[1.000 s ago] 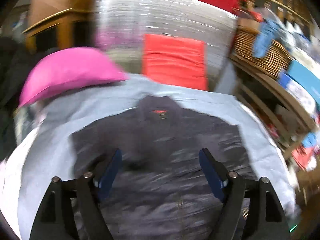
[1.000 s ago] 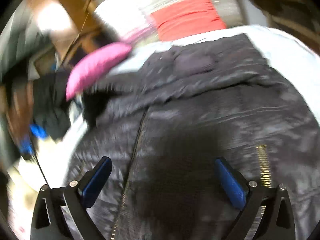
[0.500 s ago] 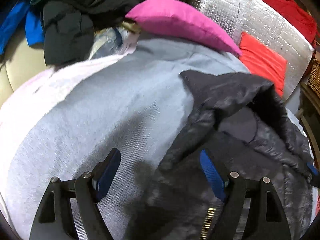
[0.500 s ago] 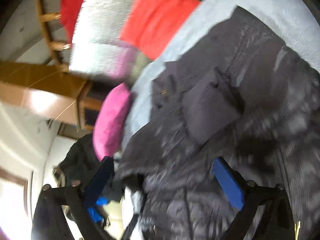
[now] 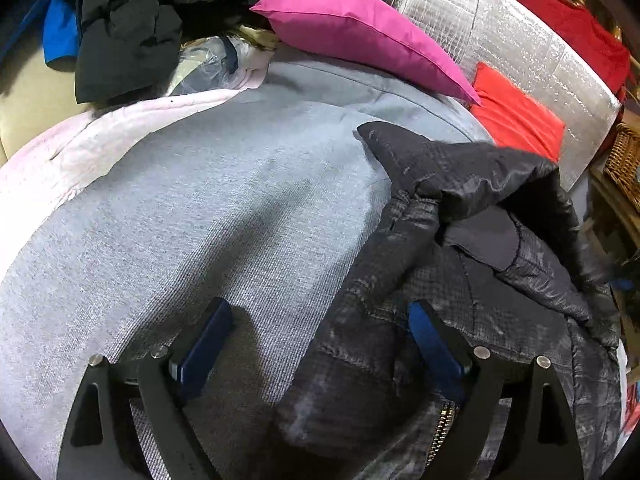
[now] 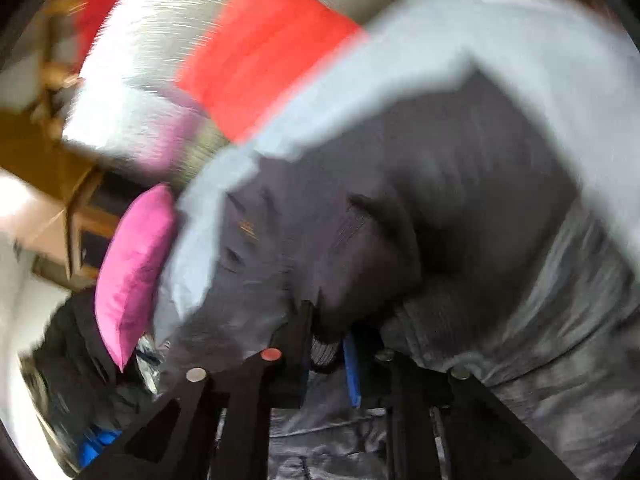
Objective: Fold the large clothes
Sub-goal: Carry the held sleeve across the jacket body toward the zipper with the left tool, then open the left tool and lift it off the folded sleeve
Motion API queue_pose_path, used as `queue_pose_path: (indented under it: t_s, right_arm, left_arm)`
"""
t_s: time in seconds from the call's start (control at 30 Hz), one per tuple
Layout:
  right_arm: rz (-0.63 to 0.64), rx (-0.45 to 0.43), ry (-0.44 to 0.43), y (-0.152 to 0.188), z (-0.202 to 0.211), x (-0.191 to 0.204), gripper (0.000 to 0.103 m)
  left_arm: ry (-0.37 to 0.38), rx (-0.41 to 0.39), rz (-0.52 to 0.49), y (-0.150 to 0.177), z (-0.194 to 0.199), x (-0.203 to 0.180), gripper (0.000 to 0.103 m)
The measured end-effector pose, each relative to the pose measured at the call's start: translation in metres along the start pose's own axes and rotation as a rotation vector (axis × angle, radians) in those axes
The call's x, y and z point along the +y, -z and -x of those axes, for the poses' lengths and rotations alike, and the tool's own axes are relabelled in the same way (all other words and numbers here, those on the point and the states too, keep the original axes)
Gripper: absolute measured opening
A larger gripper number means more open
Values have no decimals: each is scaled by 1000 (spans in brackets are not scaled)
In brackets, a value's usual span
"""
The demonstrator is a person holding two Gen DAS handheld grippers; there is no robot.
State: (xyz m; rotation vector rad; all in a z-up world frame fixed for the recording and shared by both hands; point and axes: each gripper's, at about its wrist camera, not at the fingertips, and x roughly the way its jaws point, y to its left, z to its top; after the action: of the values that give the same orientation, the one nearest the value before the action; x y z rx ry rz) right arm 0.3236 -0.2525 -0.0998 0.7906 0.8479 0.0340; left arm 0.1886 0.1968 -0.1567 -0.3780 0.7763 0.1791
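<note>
While your right-wrist view is motion-smeared, your right gripper (image 6: 328,354) reads clamped tight on a fold of the dark grey quilted puffer jacket (image 5: 480,280), whose hem is cut off at the frame bottom. Your left gripper (image 5: 316,340) is widening, nothing pinched, jacket edge lying between its blue pads (image 5: 204,344). Bare light-grey knit bedcover (image 5: 200,208) lies free leftward up to the magenta pillow (image 5: 352,32).

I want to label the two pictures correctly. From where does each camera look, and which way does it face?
Left wrist: on the left gripper, facing down over the grey sheet and dark jacket; jaws opening, nothing gripped.
Right wrist: on the right gripper, blurred, shut on the jacket.
Shared: jacket, sheet, pink pillow, red cushion.
</note>
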Motion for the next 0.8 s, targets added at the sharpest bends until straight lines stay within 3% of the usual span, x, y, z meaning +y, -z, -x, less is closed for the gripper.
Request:
queue_pose_path:
  t_s: [0.1,0.2,0.3,0.37,0.53,0.63,0.73,0.8]
  right_arm:
    - [186,-143,47,-11,51,31,14]
    - [276,-178,105,-12,62,36,14]
    - [314,-124,155,-6,37,13,14]
    - [325,-88,192,-2,19,-6,14]
    - [286,-49,175,9,7,-40,15]
    - [301,-50,157,12,10,-49,15]
    - [318,-40,148,19,11,-53,15]
    - [304,-22,128,17,14,-56,17]
  left_arm:
    - [-23,11,8,-6,3,-1,91]
    - [-25,-34,44,-25,18,-6,91]
    - [20,-78,36,-52,31,-28,91]
    - [20,-102,-39,-66,32,-53,91]
    - [-6,-136,-203,-83,10,-120,91]
    - [-60,-78,-284,-77,-25,-144,91]
    - [-149,43,-357,-58,-73,-152,91]
    - [-154,-1,-360,-49,-74,-148,93]
